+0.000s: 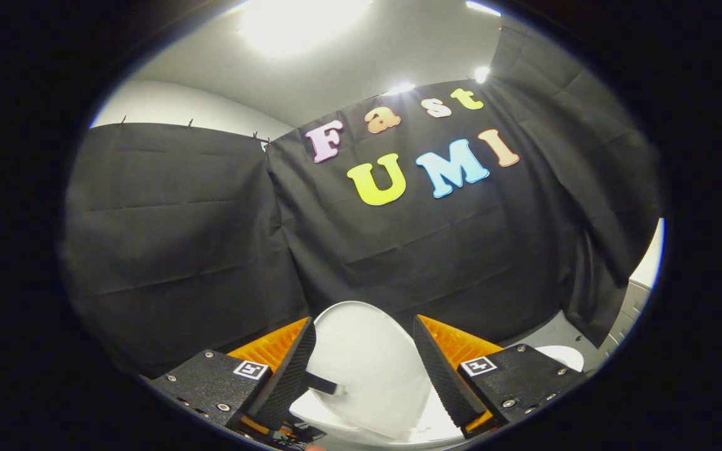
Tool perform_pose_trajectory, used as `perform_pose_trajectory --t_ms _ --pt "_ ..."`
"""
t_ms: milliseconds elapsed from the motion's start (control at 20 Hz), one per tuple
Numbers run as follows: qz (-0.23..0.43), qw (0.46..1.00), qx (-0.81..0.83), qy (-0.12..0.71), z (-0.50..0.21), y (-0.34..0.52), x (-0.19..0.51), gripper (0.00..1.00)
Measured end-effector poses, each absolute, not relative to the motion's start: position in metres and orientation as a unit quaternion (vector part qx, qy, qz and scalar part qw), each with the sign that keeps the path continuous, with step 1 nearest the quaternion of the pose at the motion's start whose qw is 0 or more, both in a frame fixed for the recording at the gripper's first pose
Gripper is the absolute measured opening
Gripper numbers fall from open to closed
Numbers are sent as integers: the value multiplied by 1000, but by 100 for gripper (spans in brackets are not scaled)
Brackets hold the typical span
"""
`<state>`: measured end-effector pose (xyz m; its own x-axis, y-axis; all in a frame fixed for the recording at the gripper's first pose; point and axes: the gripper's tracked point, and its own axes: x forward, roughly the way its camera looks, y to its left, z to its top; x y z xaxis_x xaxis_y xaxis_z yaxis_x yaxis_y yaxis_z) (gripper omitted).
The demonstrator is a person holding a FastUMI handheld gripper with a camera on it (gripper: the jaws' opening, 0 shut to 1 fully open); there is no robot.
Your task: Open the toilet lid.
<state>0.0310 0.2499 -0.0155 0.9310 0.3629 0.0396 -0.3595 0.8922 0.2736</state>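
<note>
The white toilet lid (367, 369) is raised and tilted up, its rounded top edge standing against the black cloth wall. It sits between my gripper's (364, 322) two fingers, which stand wide apart on either side of it. The left finger's (292, 369) inner face runs along the lid's left edge, where a small dark tab (323, 383) sticks out. The right finger (439, 369) overlaps the lid's right edge. I cannot tell whether either finger presses on the lid. Below the lid a strip of the white toilet seat (442, 429) shows.
Black cloth walls (179, 219) close the booth just beyond the lid and to the left. To the right of the right finger lies a white rounded surface (565, 357), with a pale cabinet (633, 307) past it. Bright ceiling lights (298, 22) shine overhead.
</note>
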Motion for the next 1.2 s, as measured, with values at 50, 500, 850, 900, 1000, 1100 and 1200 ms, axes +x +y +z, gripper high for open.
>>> perform_pose_trajectory --t_ms 50,500,850,900,1000,1100,1200 --pt "181 977 117 1 -16 235 33 95" --pt "178 983 -23 -40 -25 117 1 96" --pt "77 996 -38 -30 -29 14 0 96" --pt "53 998 -38 -19 -31 -1 -1 96" --pt "11 999 -46 -7 -34 -27 -7 96" --pt "-8 998 -52 -20 -23 -38 -14 96" --pt "-36 998 -44 -15 -21 -52 -14 96"
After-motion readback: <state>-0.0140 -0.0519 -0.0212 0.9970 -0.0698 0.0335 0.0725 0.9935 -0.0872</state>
